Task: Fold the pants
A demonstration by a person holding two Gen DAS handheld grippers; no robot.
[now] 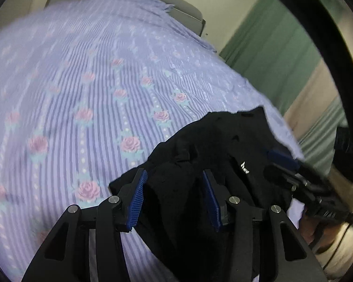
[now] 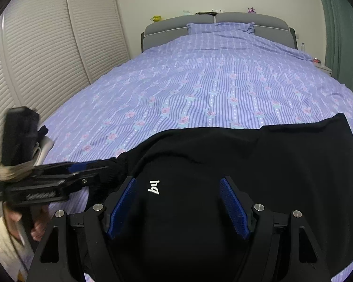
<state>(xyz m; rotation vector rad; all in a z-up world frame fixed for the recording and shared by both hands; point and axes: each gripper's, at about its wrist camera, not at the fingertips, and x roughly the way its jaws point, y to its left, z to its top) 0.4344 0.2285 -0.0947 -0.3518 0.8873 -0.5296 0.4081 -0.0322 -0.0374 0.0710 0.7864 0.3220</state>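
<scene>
black ribbed-blue-padded fingers [image 2: 233, 208] of the right gripper [image 2: 176, 204] stand spread over soft black pants [image 2: 258, 164] at lower frame; left gripper [image 1: 174, 195] half-closed, its pads apart around bunched cloth. beyond, striped lilac rose-print bedspread [image 2: 200, 82], grey padded headboard [image 2: 258, 21] at top.

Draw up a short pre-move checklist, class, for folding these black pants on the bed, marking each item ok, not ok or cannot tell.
1. Pants on the bedspread: ok.
2. Pants spread flat: not ok, bunched near the left claw.
3. Fabric between left claw's pads: ok.
4. Left pads pressing the fabric: cannot tell.
5. Right claw open over the pants: ok.
6. Bed beyond the pants free for folding: ok.
</scene>
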